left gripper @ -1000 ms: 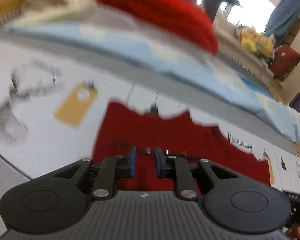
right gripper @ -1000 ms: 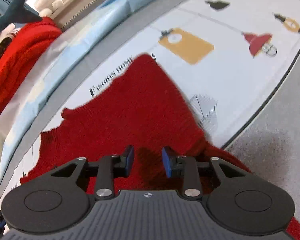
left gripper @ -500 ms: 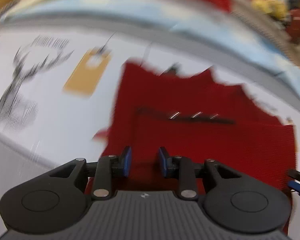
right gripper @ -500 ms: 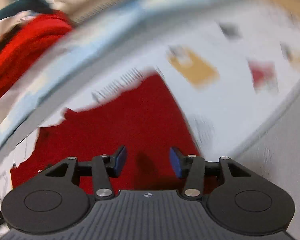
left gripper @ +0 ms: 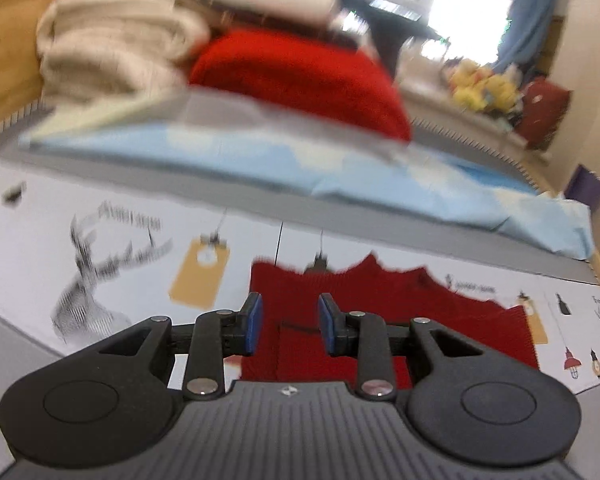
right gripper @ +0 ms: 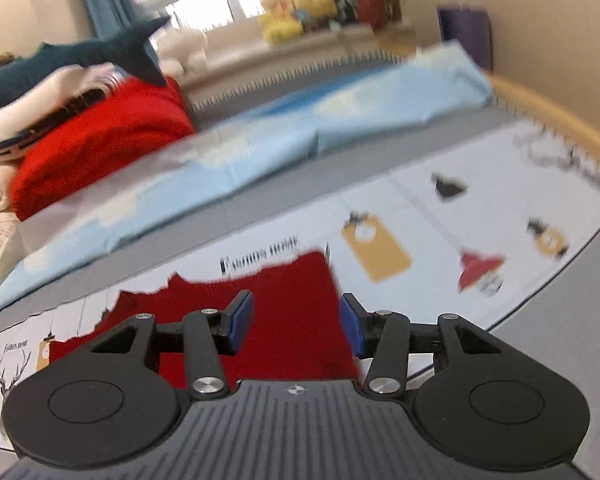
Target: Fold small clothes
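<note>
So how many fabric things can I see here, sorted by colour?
Red: 2, the red garment lying flat on the printed sheet and a folded red knit behind it.
Cream: 1, a folded cream pile.
Light blue: 1, a light blue cloth.
Total: 4

I have lifted both claws away from the red garment [left gripper: 396, 320], which now looks smaller and farther below. My right gripper [right gripper: 296, 324] is opening with nothing between; my left gripper [left gripper: 288, 324] has parted too.
</note>
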Demonstrator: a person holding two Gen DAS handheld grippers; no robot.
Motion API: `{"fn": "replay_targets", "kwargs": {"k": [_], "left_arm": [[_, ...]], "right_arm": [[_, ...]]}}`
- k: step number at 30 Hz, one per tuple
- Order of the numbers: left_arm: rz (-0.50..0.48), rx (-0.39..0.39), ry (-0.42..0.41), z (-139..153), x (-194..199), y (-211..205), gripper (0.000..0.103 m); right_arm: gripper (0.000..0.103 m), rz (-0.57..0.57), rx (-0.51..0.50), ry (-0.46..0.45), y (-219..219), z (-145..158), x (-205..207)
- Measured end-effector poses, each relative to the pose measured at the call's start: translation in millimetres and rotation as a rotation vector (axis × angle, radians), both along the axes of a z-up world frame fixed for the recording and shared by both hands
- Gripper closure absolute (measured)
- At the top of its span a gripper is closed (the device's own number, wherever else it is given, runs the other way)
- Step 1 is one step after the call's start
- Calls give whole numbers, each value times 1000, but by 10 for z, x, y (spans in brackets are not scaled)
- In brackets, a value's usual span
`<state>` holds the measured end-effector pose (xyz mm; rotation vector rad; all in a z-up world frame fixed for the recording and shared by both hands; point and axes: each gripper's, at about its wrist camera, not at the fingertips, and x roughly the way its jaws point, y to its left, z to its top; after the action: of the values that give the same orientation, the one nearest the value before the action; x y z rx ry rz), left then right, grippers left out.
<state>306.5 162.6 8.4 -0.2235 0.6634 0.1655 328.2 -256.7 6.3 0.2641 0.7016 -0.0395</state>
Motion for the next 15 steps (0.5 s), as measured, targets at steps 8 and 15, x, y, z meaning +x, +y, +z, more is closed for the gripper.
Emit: {"fn": "replay_targets", "kwargs": {"k": [8,15], "left_arm": [[-88,91,-92,677,-1000,124,69],[-107,22,12,363,-2077,204,69]], "right_arm": [[51,135,-153,-225,-139,679,-1099],[51,114,-81,-92,-675,355,-2053]]}}
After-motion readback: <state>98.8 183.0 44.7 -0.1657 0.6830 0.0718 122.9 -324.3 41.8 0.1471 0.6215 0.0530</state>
